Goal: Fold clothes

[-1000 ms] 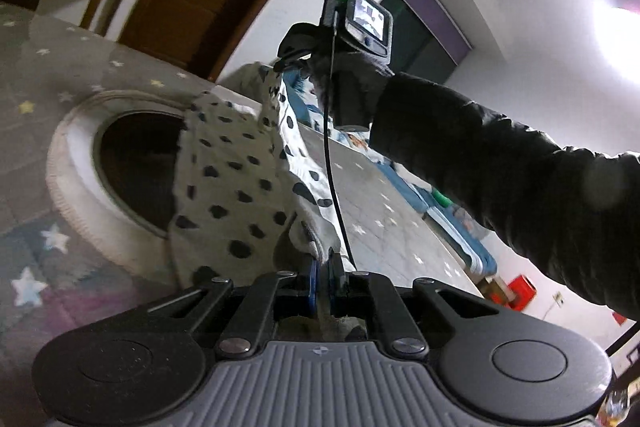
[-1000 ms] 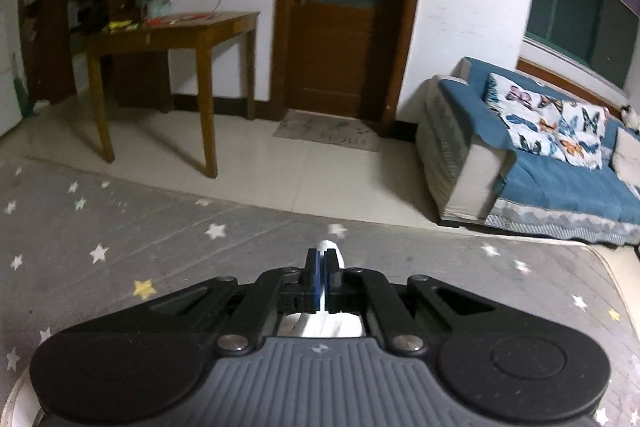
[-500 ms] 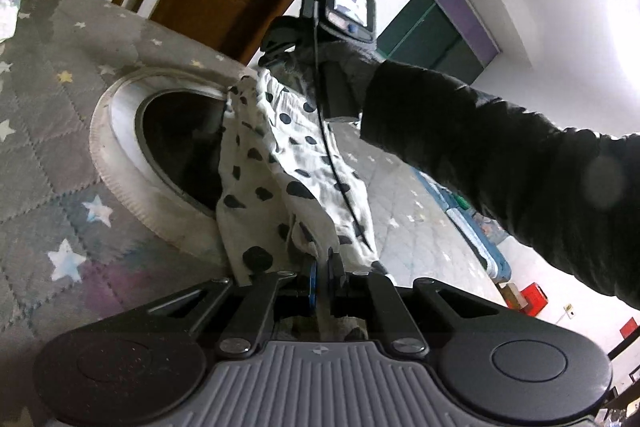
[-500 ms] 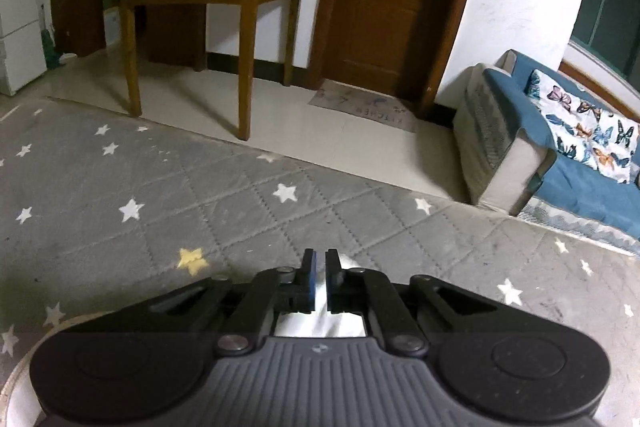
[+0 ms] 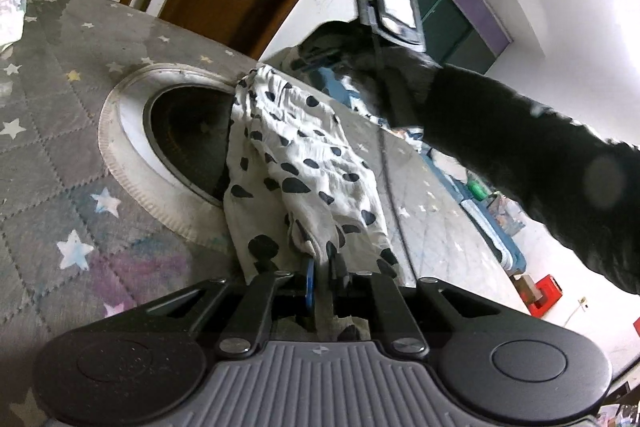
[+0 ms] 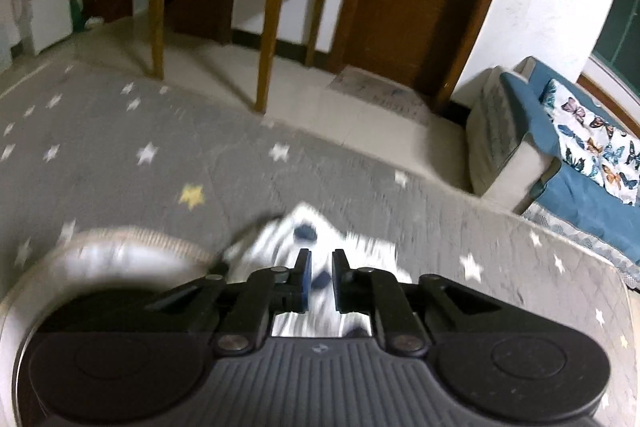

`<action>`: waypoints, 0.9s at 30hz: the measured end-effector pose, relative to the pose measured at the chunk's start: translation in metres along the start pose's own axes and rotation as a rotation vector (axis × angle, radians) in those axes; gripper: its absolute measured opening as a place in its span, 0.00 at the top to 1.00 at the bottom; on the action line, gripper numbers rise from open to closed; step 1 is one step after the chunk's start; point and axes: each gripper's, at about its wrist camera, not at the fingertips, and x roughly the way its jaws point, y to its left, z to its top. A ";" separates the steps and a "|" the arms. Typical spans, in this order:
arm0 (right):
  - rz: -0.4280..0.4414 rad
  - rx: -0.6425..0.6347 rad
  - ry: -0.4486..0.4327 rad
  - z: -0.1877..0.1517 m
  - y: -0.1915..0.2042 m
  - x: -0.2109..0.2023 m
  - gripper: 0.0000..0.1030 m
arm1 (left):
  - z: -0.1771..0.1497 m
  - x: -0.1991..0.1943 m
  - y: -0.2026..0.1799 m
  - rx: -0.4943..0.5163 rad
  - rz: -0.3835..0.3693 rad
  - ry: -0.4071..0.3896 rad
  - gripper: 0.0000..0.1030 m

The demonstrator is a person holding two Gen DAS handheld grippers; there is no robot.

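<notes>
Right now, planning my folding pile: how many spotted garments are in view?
1: the spotted garment, draped over the basket rim, pinched by the left hand-held gripper. More may be hidden in the basket.

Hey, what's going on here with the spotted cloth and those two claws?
A person is folding a white cloth with dark spots over a grey star-patterned mat. The left claw is shut on one end of it. The right claw, held by a dark-sleeved arm, is at the other end, and its jaws stand slightly apart with the cloth between them. The cloth hangs stretched between the two, above a round white-rimmed basket.
</notes>
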 end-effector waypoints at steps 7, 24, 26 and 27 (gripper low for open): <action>0.212 -0.049 0.070 -0.050 0.028 -0.046 0.90 | 0.003 -0.005 -0.002 -0.005 0.037 -0.013 0.85; 0.398 -0.082 0.205 -0.100 0.081 -0.070 0.87 | 0.007 -0.013 -0.023 0.053 0.068 -0.058 0.64; 0.404 -0.071 0.206 -0.101 0.080 -0.068 0.96 | 0.007 -0.010 -0.025 0.055 0.067 -0.057 0.64; 0.407 -0.066 0.206 -0.102 0.079 -0.067 0.98 | 0.007 -0.009 -0.026 0.056 0.068 -0.055 0.64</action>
